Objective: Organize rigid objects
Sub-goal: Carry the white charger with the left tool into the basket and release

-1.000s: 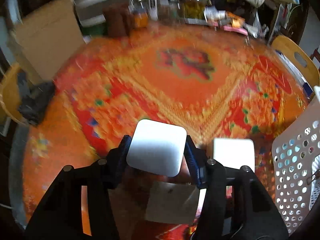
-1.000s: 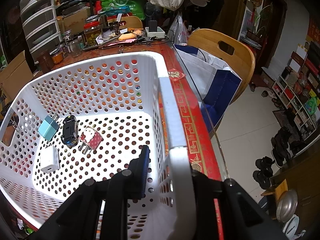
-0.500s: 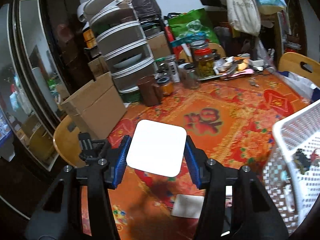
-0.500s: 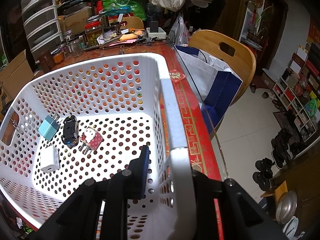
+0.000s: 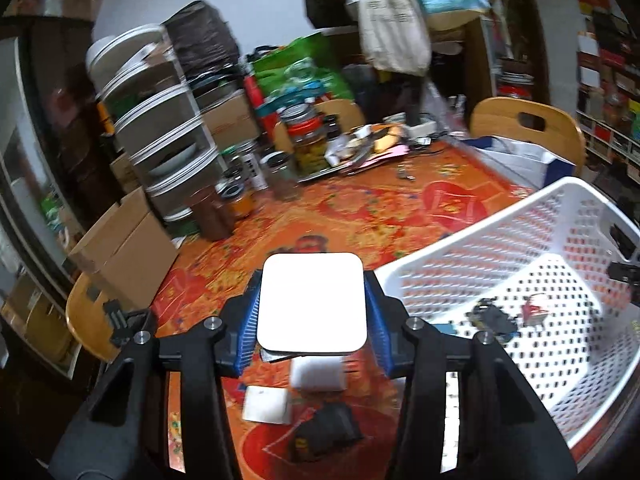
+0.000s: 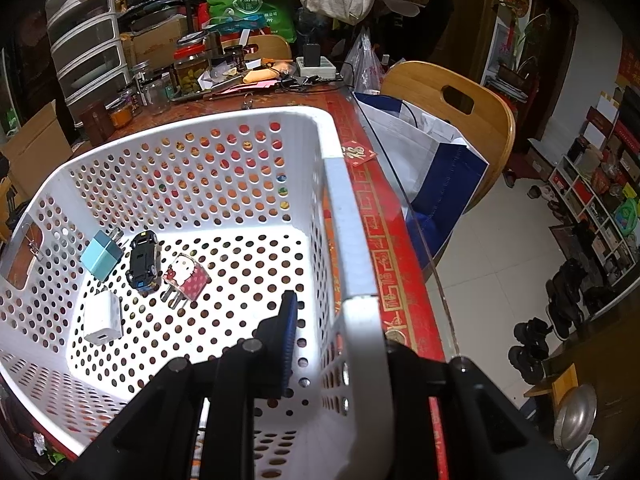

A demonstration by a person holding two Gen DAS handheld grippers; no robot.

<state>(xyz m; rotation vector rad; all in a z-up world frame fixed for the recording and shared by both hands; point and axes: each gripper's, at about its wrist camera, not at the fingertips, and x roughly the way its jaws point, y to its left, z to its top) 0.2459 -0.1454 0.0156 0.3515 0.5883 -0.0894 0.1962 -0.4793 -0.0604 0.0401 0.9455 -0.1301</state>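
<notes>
The left gripper [image 5: 311,312] was clamped on a white square block [image 5: 311,301], held above the orange tablecloth [image 5: 360,208] just outside the near-left corner of the white perforated basket [image 6: 256,128]. Below the block, also outside the basket, lay a second white block [image 5: 318,374], a flat white piece [image 5: 267,405] and a dark object [image 5: 328,432]. The right gripper [image 6: 332,344] straddled the basket's right wall, one blue-padded finger inside and one outside; whether it pinched the wall could not be told. Inside the basket, on its floor toward the left wall, lay a pale blue charger [image 6: 102,255], a black toy car [image 6: 143,261], a pink patterned plug [image 6: 186,277] and a white charger [image 6: 102,317].
</notes>
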